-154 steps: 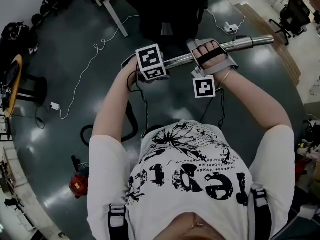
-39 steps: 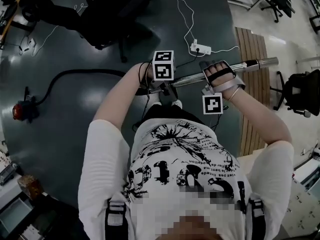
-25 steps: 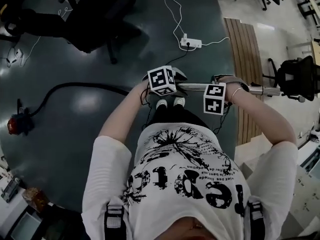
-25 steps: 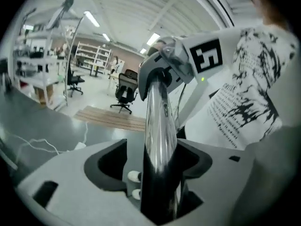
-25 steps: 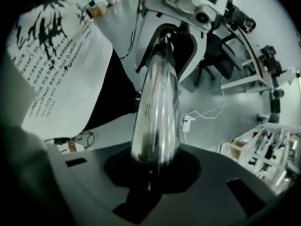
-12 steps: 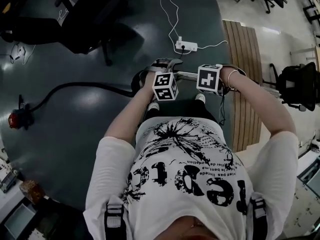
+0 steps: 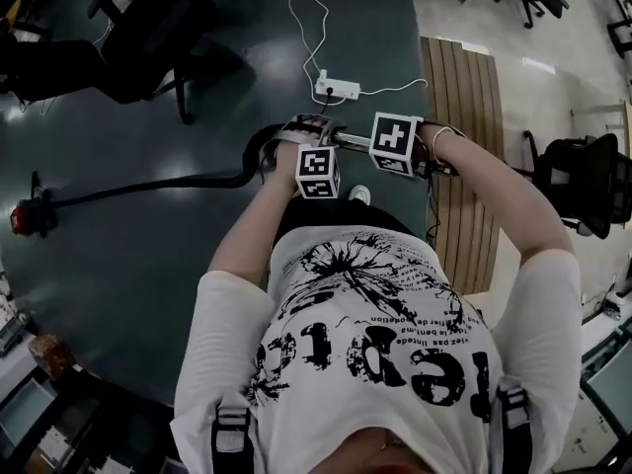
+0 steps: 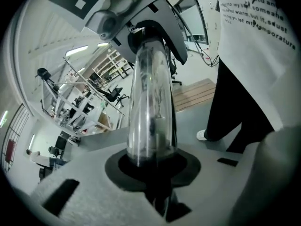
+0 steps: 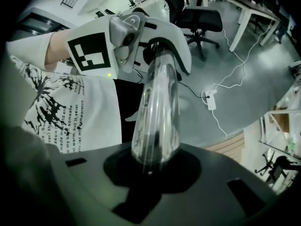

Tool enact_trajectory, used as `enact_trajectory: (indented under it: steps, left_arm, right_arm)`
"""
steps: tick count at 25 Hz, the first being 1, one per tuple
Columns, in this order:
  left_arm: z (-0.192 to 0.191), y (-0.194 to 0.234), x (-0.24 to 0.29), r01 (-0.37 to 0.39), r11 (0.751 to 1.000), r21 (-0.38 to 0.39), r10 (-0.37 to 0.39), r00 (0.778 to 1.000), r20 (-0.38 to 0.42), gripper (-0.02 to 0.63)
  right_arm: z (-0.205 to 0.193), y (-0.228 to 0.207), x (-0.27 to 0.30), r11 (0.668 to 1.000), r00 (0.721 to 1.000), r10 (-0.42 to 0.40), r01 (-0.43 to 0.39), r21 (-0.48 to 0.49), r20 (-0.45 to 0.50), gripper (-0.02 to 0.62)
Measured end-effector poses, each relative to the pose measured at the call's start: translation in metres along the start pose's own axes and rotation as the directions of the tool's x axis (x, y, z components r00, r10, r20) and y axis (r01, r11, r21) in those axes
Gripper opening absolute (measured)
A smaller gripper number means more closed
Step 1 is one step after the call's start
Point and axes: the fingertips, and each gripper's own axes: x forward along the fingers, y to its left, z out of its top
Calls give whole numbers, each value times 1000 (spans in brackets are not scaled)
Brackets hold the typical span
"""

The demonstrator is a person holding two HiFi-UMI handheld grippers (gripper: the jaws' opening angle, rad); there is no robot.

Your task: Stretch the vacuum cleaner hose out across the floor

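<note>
Left gripper (image 8: 155,173): jaws are closing in right now, and the chrome tube (image 8: 150,102) sits in the round notch between them. The pads look snug on it.
Right gripper (image 9: 150,173): narrow gap, clamped round the same tube a bit further along.
Tube: held roughly level in front of the person's waist, with both grippers close together on it.
Hose (image 7: 148,188): black, runs from the left gripper's end of the tube down onto the dark floor (image 7: 197,284), then off to the left in a fairly straight line to the red vacuum body (image 7: 22,215).
Head view only: the only view where you actually see the hose and the vacuum.
Left gripper view only: looks along the tube at the other gripper, with wooden planks (image 8: 197,93) and shelving racks (image 8: 75,102) behind it.
Right gripper view only: shows the white power strip (image 9: 211,99) with its cable, and a black office chair (image 9: 200,20).
</note>
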Motion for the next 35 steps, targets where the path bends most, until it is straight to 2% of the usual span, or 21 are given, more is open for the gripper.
enact_trajectory:
  steps: [3, 5, 6, 7, 8, 9, 11, 12, 13, 14, 15, 17, 18, 19, 20, 21, 24, 26, 28, 30, 35]
  left_arm:
    - [-1, -13, 21, 115, 993, 17, -113, 990, -84, 74]
    - [-10, -25, 26, 211, 977, 3, -209, 967, -144, 68]
    - [-14, -31, 26, 260, 965, -19, -260, 953, -155, 66]
    - [-17, -34, 27, 306, 951, -48, -310, 939, -149, 62]
    - [-18, -36, 28, 350, 934, -78, -357, 925, -131, 60]
    - [-17, -36, 30, 393, 914, -107, -403, 909, -106, 58]
    - [-13, -39, 32, 473, 870, -140, -484, 873, -57, 54]
    - [-11, -40, 33, 509, 848, -144, -519, 854, -38, 54]
    - [-9, -39, 34, 544, 827, -142, -552, 833, -26, 52]
    - [-8, -37, 36, 578, 804, -138, -586, 810, -20, 52]
    - [-7, -36, 39, 610, 781, -131, -617, 787, -19, 51]
    - [-5, -35, 48, 657, 745, -118, -664, 747, -30, 48]
    - [-4, -35, 55, 664, 739, -114, -671, 740, -37, 44]
    - [-2, -34, 65, 656, 747, -111, -663, 748, -40, 43]
    - [0, -32, 76, 628, 770, -109, -635, 772, -37, 43]
    - [1, -27, 89, 581, 807, -104, -587, 809, -27, 43]
    - [10, -5, 116, 338, 939, -66, -337, 941, 22, 76]
    - [20, 6, 122, 166, 984, -71, -163, 986, 42, 125]
    - [25, 10, 124, 45, 994, -102, -41, 998, 36, 157]
    - [29, 6, 128, -17, 990, -140, 25, 998, 51, 167]
    - [45, -16, 137, -21, 958, -287, 56, 992, 114, 246]
  right_arm:
    - [-10, -10, 13, 1000, 999, -5, 5, -18, 41, 78]
    - [3, -22, 16, 983, 982, -142, 155, -98, 128, 79]
    - [10, -30, 15, 953, 955, -245, 269, -140, 168, 86]
    - [13, -41, 13, 905, 915, -356, 388, -176, 189, 91]
    - [13, -54, 10, 837, 862, -471, 504, -212, 190, 94]
    - [11, -66, 5, 749, 790, -586, 613, -253, 181, 94]
    - [9, -84, -11, 528, 599, -778, 787, -318, 190, 101]
    - [13, -89, -20, 429, 502, -836, 850, -305, 222, 106]
    - [18, -93, -27, 366, 430, -866, 893, -262, 256, 109]
    - [20, -96, -29, 342, 396, -878, 912, -227, 269, 109]
    - [16, -101, -28, 343, 395, -882, 912, -224, 257, 109]
    - [-1, -115, -21, 380, 440, -878, 881, -282, 188, 110]
    - [-9, -122, -16, 405, 465, -871, 862, -305, 158, 109]
    - [-15, -129, -10, 429, 487, -862, 848, -313, 140, 107]
    - [-20, -135, -4, 454, 511, -850, 834, -312, 129, 104]
    - [-25, -141, 2, 488, 542, -831, 818, -304, 125, 103]
    - [-35, -152, 25, 607, 649, -745, 755, -247, 154, 104]
    - [-43, -158, 44, 650, 694, -697, 718, -248, 182, 103]
    - [-48, -164, 60, 688, 734, -647, 679, -257, 207, 101]
    - [-53, -168, 76, 728, 774, -591, 633, -263, 228, 100]
    - [-66, -170, 119, 807, 848, -466, 524, -273, 250, 100]
